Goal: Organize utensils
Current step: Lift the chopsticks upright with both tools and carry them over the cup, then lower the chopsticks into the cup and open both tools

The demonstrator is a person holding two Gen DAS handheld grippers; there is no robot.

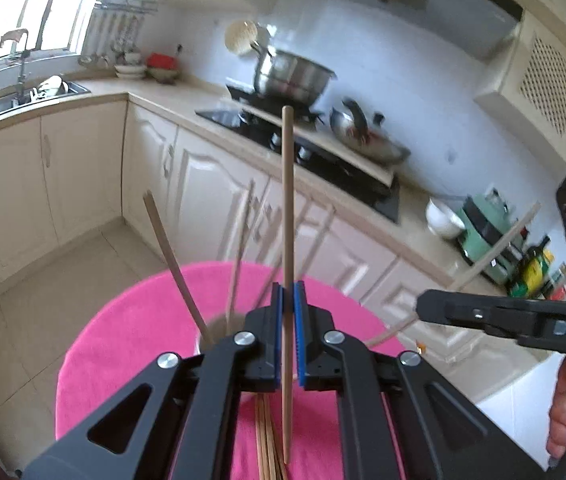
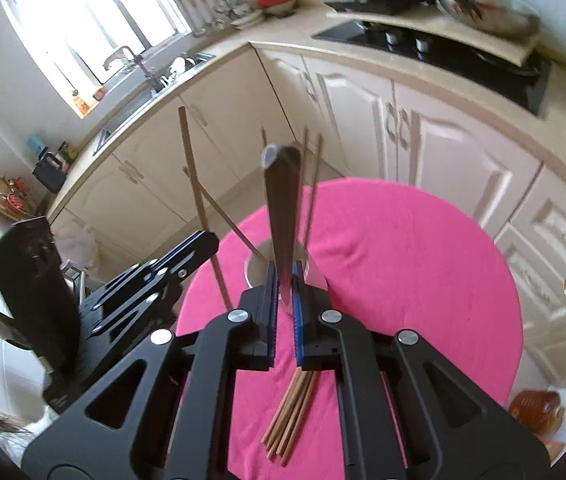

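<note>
Chopsticks are the items being sorted: a loose bundle [image 2: 289,416] lies on the pink cloth [image 2: 423,280] covering the round tabletop, at the near edge, and several more already stand in the metal cup [image 2: 257,270] at the middle of the cloth.

Your left tool [image 1: 287,312] is clamped on one wooden chopstick [image 1: 287,200], which stands nearly upright between the blue pads, its top far above the tool and its lower end below it. Your right tool [image 2: 284,292] is closed on a flat metal utensil [image 2: 279,208]; which kind of utensil it is cannot be told from this angle. Both tools hang above the cup, the left one just beside the right.

To complete the placing step well:

1. Keep both grips closed until each item is inside the cup rim.
2. Lower one tool at a time. The two tools are close together and the upright sticks in the cup lean outward, so a joint descent is likely to knock them.
3. Aim the lower end of the chopstick at a gap between the standing sticks, not at the rim.
4. Hold each item near vertical during descent; a tilted item may tip the cup.
5. Release only when the lower end rests on the cup bottom.
</note>
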